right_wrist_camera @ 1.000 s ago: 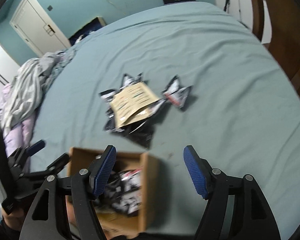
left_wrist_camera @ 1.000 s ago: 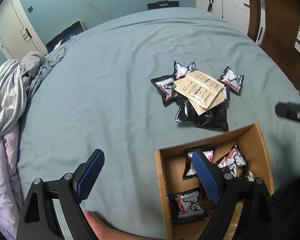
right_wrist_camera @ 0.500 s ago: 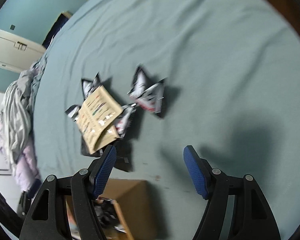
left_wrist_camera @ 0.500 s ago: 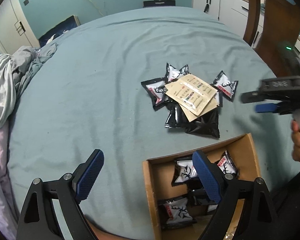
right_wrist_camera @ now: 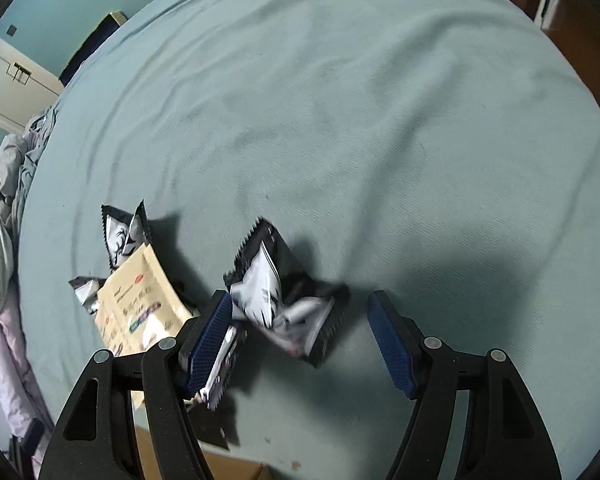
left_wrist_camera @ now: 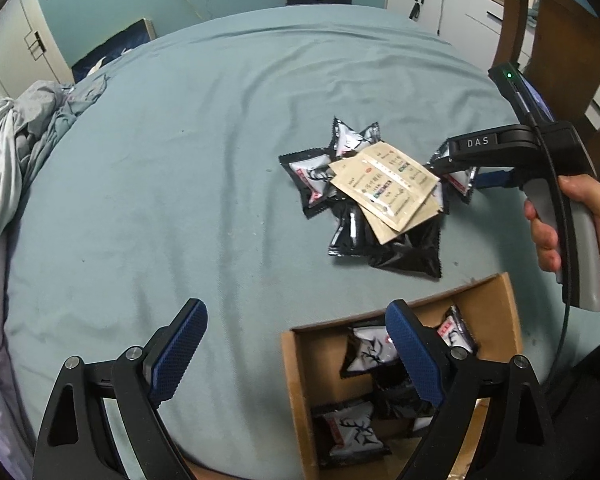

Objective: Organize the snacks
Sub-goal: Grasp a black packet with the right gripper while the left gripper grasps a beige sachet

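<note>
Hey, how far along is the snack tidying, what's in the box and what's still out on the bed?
Partly done. Several black-and-white packets already lie in the cardboard box. In hand: the right tool is open over one loose packet on the sheet, not gripping it. The left tool is open, holding nothing. Left: the pile of black packets and tan sachets.

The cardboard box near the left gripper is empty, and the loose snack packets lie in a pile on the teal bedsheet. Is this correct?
Not quite: the cardboard box is not empty. The left wrist view shows several black-and-white snack packets already inside it. The rest holds: near the left gripper, and the loose snack packets lie in a pile on the teal bedsheet.
</note>
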